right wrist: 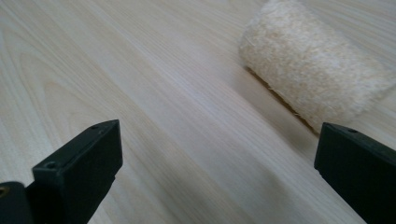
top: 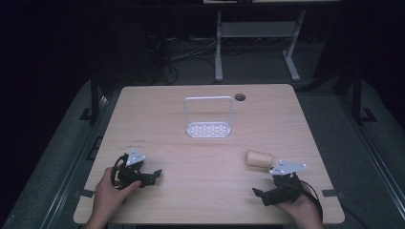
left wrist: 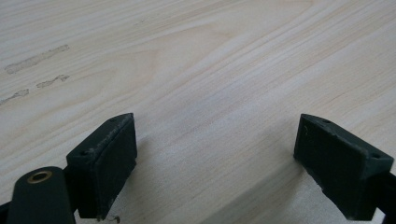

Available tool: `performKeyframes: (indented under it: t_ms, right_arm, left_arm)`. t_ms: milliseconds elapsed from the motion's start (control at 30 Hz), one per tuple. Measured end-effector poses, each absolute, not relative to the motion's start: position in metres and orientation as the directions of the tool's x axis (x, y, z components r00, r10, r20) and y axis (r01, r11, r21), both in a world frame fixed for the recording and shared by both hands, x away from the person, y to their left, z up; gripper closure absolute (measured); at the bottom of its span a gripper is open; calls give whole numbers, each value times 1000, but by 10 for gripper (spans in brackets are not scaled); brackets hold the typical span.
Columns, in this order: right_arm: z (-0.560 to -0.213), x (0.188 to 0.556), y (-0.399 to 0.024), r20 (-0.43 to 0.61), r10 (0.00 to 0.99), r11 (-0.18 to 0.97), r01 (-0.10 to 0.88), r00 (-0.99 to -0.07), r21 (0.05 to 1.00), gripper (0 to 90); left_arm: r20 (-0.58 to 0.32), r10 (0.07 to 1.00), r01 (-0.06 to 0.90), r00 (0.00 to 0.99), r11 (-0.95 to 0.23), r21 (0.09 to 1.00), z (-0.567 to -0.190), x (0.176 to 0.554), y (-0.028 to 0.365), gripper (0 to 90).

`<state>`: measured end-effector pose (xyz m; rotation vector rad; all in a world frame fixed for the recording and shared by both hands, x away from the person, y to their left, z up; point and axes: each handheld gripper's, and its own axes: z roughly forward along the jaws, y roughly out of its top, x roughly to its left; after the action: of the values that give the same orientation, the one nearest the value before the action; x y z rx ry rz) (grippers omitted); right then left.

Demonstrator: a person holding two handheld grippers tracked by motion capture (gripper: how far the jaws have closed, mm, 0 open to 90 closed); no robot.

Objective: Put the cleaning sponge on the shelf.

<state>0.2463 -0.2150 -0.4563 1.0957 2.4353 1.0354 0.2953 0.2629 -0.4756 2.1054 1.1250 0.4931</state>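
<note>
Both grippers rested low at the near table (top: 200, 157) edge, jaws spread wide, holding nothing.
The left gripper (top: 152, 175) pointed right, the right gripper (top: 260, 194) left; its view revealed the fibrous roll (right wrist: 314, 74) beside one jaw, near a white rack (top: 208, 117).

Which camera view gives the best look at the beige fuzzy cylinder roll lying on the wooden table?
The right gripper view: the beige fuzzy cylinder roll is close there, and its fibrous surface is clear. The high view shows the same roll small, lying on the wooden table beside the right gripper. The left gripper view gives bare tabletop.
</note>
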Motion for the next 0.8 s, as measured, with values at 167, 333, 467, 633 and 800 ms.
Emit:
performKeyframes:
  t_ms: [167, 333, 467, 633, 800]
  right_arm:
    - [-456, 247, -222, 42, 754, 444, 555, -656, 703, 8]
    - [-456, 249, -230, 43, 764, 433, 562, -644, 705, 8]
    - [-457, 251, -235, 41, 769, 428, 562, -638, 707, 8]
    - [-456, 253, -241, 38, 774, 419, 557, -631, 718, 8]
    - [-455, 256, -247, 37, 780, 410, 554, -625, 725, 8]
  left_arm:
    - [9, 833, 572, 553, -387, 723, -476, 295, 263, 127]
    - [9, 833, 572, 553, -387, 724, -476, 295, 263, 127]
    - [9, 833, 572, 553, -387, 723, -476, 295, 263, 127]
    - [10, 833, 572, 553, -388, 723, -476, 295, 263, 127]
    - [10, 833, 571, 553, -388, 723, -476, 295, 263, 127]
